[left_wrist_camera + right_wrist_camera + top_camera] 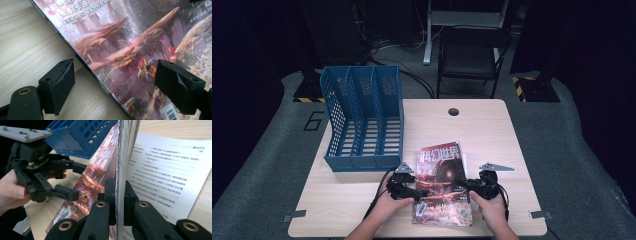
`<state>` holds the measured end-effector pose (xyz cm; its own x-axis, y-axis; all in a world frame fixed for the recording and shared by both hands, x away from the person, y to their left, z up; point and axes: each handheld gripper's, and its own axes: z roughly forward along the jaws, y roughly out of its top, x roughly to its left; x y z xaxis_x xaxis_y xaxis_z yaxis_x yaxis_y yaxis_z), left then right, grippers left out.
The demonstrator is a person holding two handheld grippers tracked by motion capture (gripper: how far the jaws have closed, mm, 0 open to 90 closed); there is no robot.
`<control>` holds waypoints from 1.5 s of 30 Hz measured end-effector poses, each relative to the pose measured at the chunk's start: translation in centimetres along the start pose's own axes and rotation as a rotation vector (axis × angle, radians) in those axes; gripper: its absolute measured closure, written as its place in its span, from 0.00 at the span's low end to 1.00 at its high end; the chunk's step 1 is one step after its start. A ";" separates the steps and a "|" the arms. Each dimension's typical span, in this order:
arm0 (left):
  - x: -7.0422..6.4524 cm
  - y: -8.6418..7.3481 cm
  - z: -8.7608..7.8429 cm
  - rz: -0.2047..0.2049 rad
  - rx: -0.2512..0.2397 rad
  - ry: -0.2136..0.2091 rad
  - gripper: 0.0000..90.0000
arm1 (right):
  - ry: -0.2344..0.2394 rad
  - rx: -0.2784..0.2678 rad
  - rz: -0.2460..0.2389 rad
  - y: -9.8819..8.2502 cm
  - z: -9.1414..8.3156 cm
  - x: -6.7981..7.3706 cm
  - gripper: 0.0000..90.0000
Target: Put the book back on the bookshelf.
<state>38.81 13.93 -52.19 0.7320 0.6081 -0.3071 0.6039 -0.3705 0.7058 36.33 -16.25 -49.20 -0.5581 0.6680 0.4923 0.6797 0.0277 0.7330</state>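
The right gripper [120, 197] has its black jaws pressed together on the edge of the glossy red-and-pink covered magazine [442, 182], pinching a stack of its pages so that they stand on edge between the pads; to one side of that pinched stack an inner page of printed black text lies open and flat. The left gripper [112, 82] has its jaws spread wide, and they have just been opening further: one pad hangs over the bare wood beside the magazine's spine edge, the other over the cover art near the white barcode label [170, 112], neither pressing on it. In the right gripper view the left gripper shows farther off, in a person's hand [12, 190], at the magazine's far edge.

The magazine lies on the pale wooden surface [362, 200] near its front edge, between the two hands. Behind the magazine and to its left stands the blue slotted plastic file rack [362, 120] with three upright compartments, near the magazine's top corner. Well behind the magazine, past the surface's far edge, stands a dark chair [472, 55].
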 end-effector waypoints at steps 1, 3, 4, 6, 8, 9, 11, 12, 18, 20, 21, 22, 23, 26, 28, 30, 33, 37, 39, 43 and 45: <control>0.0 0.1 0.1 0.004 0.004 -0.003 0.18 | 0.000 -0.006 -0.006 0.0 -0.1 0.1 0.96; 0.1 0.4 0.3 0.016 0.008 -0.012 0.18 | 0.004 -0.011 -0.019 0.1 -0.3 0.4 0.96; 0.0 0.4 0.5 0.001 0.000 -0.019 0.18 | 0.005 -0.016 -0.026 0.1 -0.3 0.4 0.96; 0.2 0.6 0.7 -0.006 -0.004 -0.035 0.18 | 0.012 -0.018 -0.025 0.1 -0.5 0.6 0.96; 0.4 0.9 0.9 -0.012 -0.006 -0.046 0.18 | 0.020 -0.021 -0.044 0.2 -0.5 0.6 0.96; 0.3 1.0 1.1 -0.030 -0.010 -0.044 0.18 | 0.022 -0.021 -0.043 0.2 -0.6 0.6 0.96; 0.4 1.3 1.3 -0.023 0.001 -0.066 0.18 | 0.028 -0.024 -0.046 0.3 -0.6 0.6 0.96; 0.3 1.5 1.4 -0.025 0.009 -0.070 0.18 | 0.030 -0.027 -0.048 0.3 -0.7 0.6 0.96; 0.5 1.6 1.7 -0.023 0.003 -0.109 0.16 | 0.044 -0.046 -0.067 0.4 -1.0 0.7 0.96; 0.4 1.6 1.8 0.018 0.000 -0.116 0.15 | 0.047 -0.050 -0.069 0.4 -1.0 0.8 0.96; 0.3 1.6 1.9 0.033 0.004 -0.117 0.13 | 0.051 -0.049 -0.071 0.4 -1.0 0.8 0.96; 0.3 1.6 2.0 0.047 0.006 -0.119 0.11 | 0.054 -0.048 -0.073 0.4 -1.0 0.8 0.96; 0.3 1.5 2.0 0.037 0.005 -0.123 0.11 | 0.056 -0.050 -0.076 0.5 -1.0 0.8 0.96; 0.1 1.5 2.1 0.034 0.010 -0.150 0.13 | 0.063 -0.050 -0.077 0.5 -0.9 0.8 0.96; 0.0 1.6 2.1 0.055 0.013 -0.142 0.13 | 0.066 -0.050 -0.079 0.5 -0.9 0.7 0.96; 0.0 1.6 2.1 0.060 0.016 -0.145 0.14 | 0.069 -0.044 -0.073 0.5 -0.9 0.6 0.96; 0.1 1.6 2.0 0.044 0.014 -0.140 0.17 | 0.070 -0.038 -0.064 0.5 -0.8 0.3 0.96; 0.4 1.6 1.9 0.031 0.015 -0.133 0.22 | 0.051 -0.023 -0.044 0.5 -0.5 0.1 0.96; 0.5 1.7 1.8 0.016 0.020 -0.133 0.24 | 0.047 -0.024 -0.047 0.5 -0.4 0.0 0.96; 0.6 1.8 1.4 -0.012 0.018 -0.125 0.30 | 0.041 -0.013 -0.044 0.6 -0.2 -0.1 0.96; 0.5 1.9 1.1 -0.002 0.014 -0.124 0.34 | 0.034 -0.009 -0.047 0.6 -0.2 -0.1 0.96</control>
<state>40.67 12.80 -51.72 0.7635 0.5179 -0.3858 0.6092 -0.3791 0.6965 36.67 -16.45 -48.69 -0.6052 0.6406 0.4726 0.6483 0.0520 0.7596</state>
